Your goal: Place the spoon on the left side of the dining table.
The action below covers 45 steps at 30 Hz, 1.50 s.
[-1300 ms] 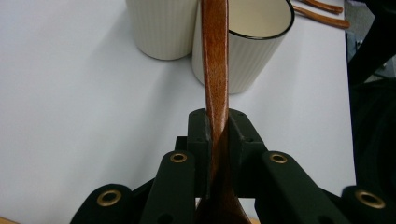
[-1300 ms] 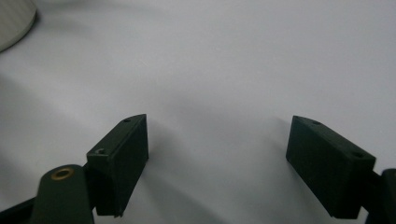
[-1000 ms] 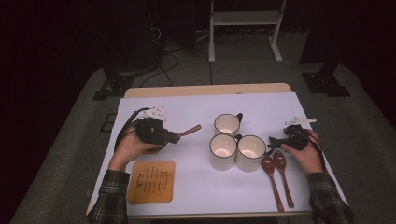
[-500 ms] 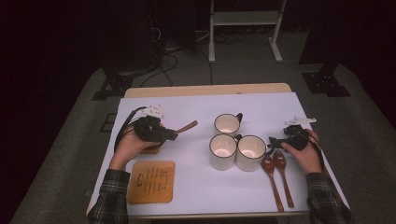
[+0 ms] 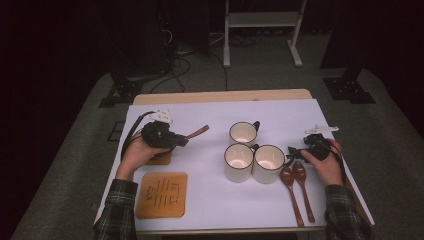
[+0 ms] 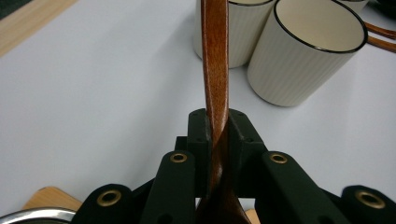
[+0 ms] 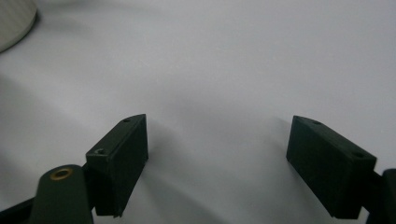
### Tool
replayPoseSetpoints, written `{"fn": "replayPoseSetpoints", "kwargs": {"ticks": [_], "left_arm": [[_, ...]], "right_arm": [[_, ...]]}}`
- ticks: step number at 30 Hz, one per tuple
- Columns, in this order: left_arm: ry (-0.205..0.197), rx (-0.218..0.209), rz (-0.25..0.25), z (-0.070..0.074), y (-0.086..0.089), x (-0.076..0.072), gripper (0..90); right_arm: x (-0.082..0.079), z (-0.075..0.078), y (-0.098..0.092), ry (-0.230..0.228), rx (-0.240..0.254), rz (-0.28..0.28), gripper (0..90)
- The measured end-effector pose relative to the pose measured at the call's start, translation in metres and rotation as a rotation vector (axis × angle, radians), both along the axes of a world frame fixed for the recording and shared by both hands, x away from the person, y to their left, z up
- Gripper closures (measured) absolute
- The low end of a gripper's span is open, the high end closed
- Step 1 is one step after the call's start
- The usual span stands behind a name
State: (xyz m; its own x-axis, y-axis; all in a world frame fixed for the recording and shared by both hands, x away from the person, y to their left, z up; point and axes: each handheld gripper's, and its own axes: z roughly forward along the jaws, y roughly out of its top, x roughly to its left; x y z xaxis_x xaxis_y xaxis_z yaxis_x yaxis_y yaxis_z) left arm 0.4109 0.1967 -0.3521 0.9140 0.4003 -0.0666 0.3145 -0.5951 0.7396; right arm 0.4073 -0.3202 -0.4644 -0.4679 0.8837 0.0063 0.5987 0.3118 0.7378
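Spoon [image 6: 215,70] handle is sitting clamped in my left hand-held gripper [image 5: 172,140], near the counter [image 5: 210,200]'s left edge, pointing toward three mugs [image 5: 239,162]. My right hand-held gripper [image 7: 217,158] is standing wide, gripping nothing, hovering near the right edge.

L forearm in from bottom-left, plaid sleeve, hand wrapped round left gripper [image 5: 181,141], jaws clamped tight, pointing right. R forearm in from bottom-right, hand on right gripper [image 5: 291,152], jaws spread wide, nothing between, pointing left, low over table.
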Motion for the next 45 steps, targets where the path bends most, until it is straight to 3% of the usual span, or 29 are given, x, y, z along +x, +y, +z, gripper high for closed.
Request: {"fn": "replayPoseSetpoints", "kwargs": {"ticks": [14, 23, 45], "left_arm": [[-0.015, -0.005, -0.006, 0.004, 0.003, 0.012, 80.5], [-0.015, -0.023, 0.022, 0.003, 0.017, 0.02, 80.5], [-0.021, -0.02, 0.078, -0.006, 0.031, 0.029, 80.5]], "right_arm": [[0.0, 0.0, 0.0, 0.003, -0.001, -0.001, 19.1], [0.0, 0.0, 0.0, 0.002, -0.004, -0.001, 19.1], [0.0, 0.0, 0.001, 0.0, -0.006, -0.002, 19.1]]}}
